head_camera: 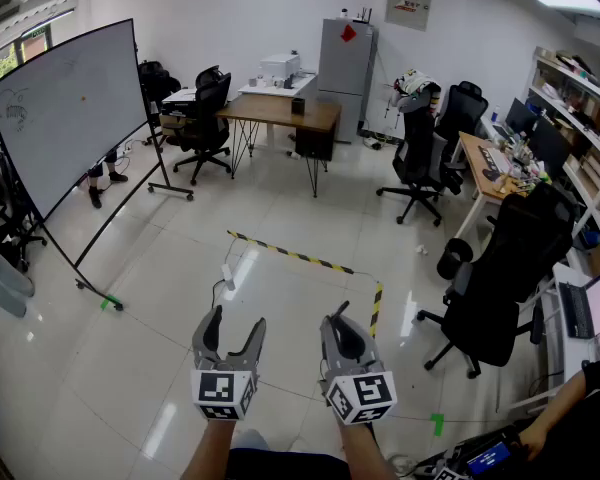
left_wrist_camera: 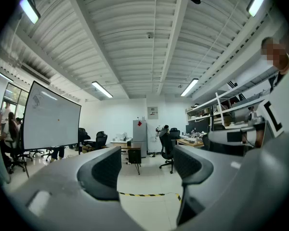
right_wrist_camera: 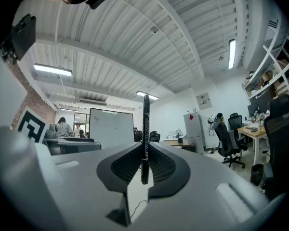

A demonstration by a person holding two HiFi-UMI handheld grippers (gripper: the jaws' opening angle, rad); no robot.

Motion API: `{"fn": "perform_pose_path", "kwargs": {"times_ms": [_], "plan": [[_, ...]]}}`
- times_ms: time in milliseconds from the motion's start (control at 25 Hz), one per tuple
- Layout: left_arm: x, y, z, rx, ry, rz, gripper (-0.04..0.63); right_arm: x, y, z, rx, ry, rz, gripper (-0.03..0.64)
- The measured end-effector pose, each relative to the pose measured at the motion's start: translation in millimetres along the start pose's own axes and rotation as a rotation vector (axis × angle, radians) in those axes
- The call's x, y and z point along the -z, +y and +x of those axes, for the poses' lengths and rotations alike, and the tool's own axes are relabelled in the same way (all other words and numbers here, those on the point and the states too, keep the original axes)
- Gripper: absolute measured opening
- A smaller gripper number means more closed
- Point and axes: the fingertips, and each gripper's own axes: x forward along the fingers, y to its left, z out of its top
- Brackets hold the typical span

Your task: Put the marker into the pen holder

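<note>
Whiteboard (head_camera: 70, 108): on a wheeled frame, far left.
Left gripper (head_camera: 238, 317): held level, jaws apart, nothing between them.
Right gripper (head_camera: 339, 315): jaws clamped together on the marker.
Marker (right_wrist_camera: 145, 138): black, upright between the right gripper's pads, its top rising above them.
Office chair (head_camera: 495, 278): black, right of both grippers.

The glossy white tiled floor (head_camera: 280, 308) carries a line of yellow-and-black tape (head_camera: 290, 255) bent at a corner, small green tape marks (head_camera: 111, 303), a wheeled whiteboard (head_camera: 70, 108), black office chairs (head_camera: 420, 158) and a wooden desk (head_camera: 280, 111).
</note>
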Motion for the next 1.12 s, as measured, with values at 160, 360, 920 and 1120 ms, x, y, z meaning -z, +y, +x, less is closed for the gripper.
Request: {"fn": "perform_pose_path", "kwargs": {"times_ms": [160,360,920,1120], "plan": [[3.8,-1.6,9.9,-0.009,0.012,0.0,0.339,6.9,-10.5,4.6,-0.008,0.009,0.016,0.041],[8.7,6.9,34.7,0.0,0.013,-0.01,0.334,12.2,-14.1,29.4,-0.021,0.009,0.014,0.041],[-10.5,106.6,202.7,0.084,-0.042,-0.023,0.334,-2.9,-44.6,214.3,0.025,-0.013,-0.047,0.041],[-5.7,156.2,242.6,0.098,-0.02,-0.037,0.329,3.0,-33.8,277.2,0.017,0.005,-0.047,0.041]]}}
